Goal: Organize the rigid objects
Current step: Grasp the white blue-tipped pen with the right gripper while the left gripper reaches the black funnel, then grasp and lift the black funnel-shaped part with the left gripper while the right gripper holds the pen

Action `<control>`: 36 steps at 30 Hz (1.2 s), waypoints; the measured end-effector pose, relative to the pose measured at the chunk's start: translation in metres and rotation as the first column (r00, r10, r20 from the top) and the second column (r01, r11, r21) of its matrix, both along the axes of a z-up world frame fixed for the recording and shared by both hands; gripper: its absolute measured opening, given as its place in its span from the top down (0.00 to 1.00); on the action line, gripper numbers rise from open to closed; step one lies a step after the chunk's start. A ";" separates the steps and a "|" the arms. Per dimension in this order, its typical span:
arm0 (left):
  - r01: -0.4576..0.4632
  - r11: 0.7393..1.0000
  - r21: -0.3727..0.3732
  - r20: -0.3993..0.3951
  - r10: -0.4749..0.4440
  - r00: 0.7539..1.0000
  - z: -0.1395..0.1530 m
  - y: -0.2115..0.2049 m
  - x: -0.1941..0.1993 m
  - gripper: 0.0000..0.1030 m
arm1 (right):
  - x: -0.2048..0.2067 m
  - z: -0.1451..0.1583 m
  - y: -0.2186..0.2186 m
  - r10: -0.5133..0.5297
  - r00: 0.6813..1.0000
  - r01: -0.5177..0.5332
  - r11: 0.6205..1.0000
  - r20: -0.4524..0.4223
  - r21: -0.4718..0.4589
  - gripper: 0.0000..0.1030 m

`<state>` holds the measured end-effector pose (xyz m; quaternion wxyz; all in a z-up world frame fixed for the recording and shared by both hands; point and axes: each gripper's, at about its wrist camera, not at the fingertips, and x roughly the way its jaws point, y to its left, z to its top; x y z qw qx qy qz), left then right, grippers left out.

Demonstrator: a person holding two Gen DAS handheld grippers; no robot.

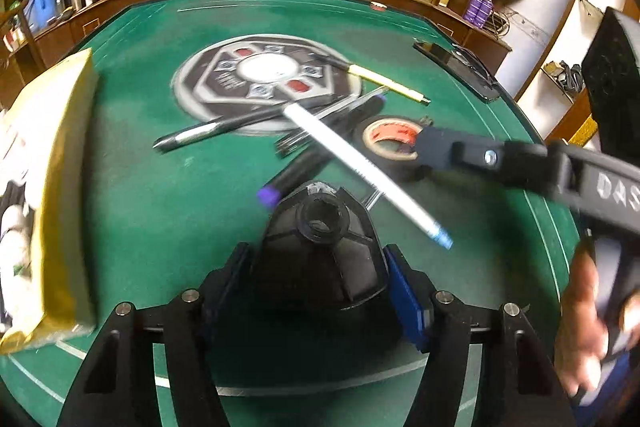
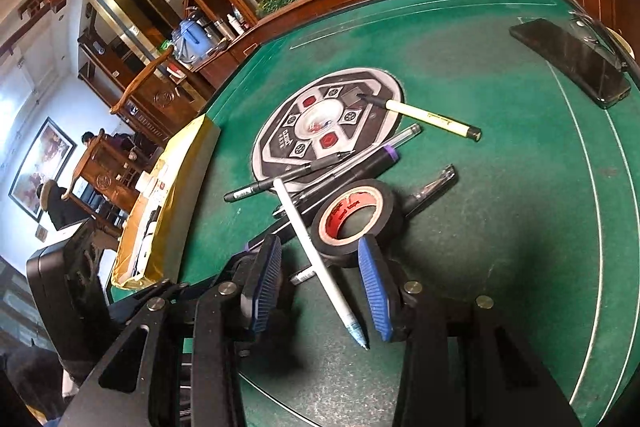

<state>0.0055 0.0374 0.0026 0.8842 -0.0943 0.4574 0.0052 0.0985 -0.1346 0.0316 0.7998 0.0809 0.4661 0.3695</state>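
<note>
My left gripper [image 1: 320, 259] is shut on a black faceted pen holder [image 1: 324, 251] and holds it low over the green table. My right gripper [image 2: 320, 259] is open, its blue pads either side of a white pen [image 2: 316, 259] that lies across a pile of pens. In the left wrist view the white pen [image 1: 360, 167] runs diagonally and the right gripper [image 1: 428, 143] reaches in over the black tape roll [image 1: 390, 143]. The tape roll [image 2: 352, 219] lies just ahead of the right pads. A yellow pen [image 2: 432, 119], a black marker [image 2: 280, 183] and a purple-capped marker [image 2: 376, 163] lie around it.
A yellow open box [image 1: 60, 187] with white items stands at the table's left edge; it also shows in the right wrist view [image 2: 176, 195]. A black phone [image 2: 572, 63] lies at the far right. A round control panel [image 1: 264, 75] sits in the table's middle. A wooden rim borders the table.
</note>
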 end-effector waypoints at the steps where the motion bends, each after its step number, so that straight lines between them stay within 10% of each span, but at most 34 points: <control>1: -0.007 1.000 0.005 0.000 0.007 1.000 0.000 0.005 -0.007 0.33 | -0.001 0.000 0.003 0.012 1.000 -0.012 1.000 0.006 -0.007 0.61; 22: -0.051 0.999 -0.009 0.031 0.051 0.998 -0.005 0.028 -0.017 0.33 | -0.017 -0.018 0.081 0.222 0.964 -0.172 0.939 0.145 -0.297 0.93; 36: -0.080 0.997 0.000 0.125 0.080 0.989 0.008 0.029 -0.027 0.33 | -0.027 -0.004 0.058 0.178 0.982 -0.172 0.980 0.062 -0.096 0.93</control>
